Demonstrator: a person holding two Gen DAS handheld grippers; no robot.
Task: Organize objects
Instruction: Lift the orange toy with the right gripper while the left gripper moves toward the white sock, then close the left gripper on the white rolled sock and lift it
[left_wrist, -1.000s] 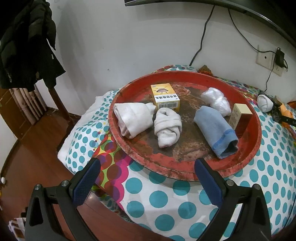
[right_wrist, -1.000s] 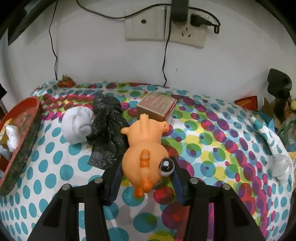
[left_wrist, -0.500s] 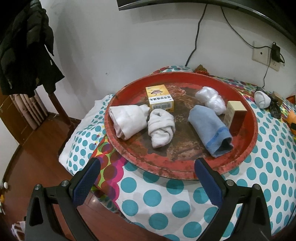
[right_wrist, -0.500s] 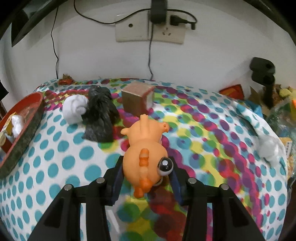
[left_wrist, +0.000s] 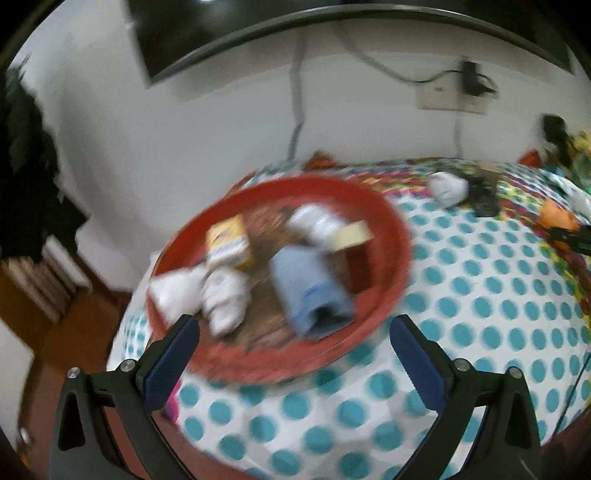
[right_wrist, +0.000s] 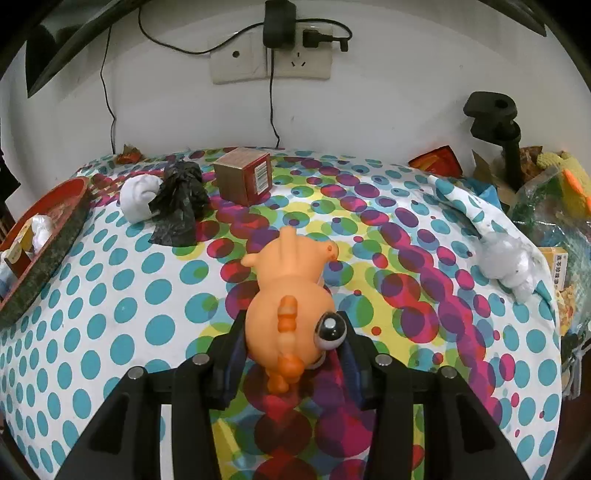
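The orange rubber animal toy with a bulging eye (right_wrist: 291, 314) sits at the centre of the right wrist view, clamped by its head between the narrowed jaws of the right gripper (right_wrist: 291, 354), its body pointing toward 12 o'clock above the spotted tablecloth (right_wrist: 122, 306). At 12 o'clock from the toy stands a brown and red cardboard box (right_wrist: 245, 177); at 10 o'clock a crumpled black plastic bag (right_wrist: 179, 201) touches a white rolled sock (right_wrist: 138, 197). At 9 o'clock lies the rim of the round red tray (right_wrist: 55, 240). At 3 o'clock a white crumpled wad (right_wrist: 508, 266) rests near the cloth's edge.

In the blurred left wrist view, the left gripper (left_wrist: 295, 343) hangs with jaws wide and nothing between them. The red tray (left_wrist: 391, 236) holds a blue rolled cloth (left_wrist: 310, 295), white rolled cloths (left_wrist: 225, 299) and a yellow carton (left_wrist: 231, 242).
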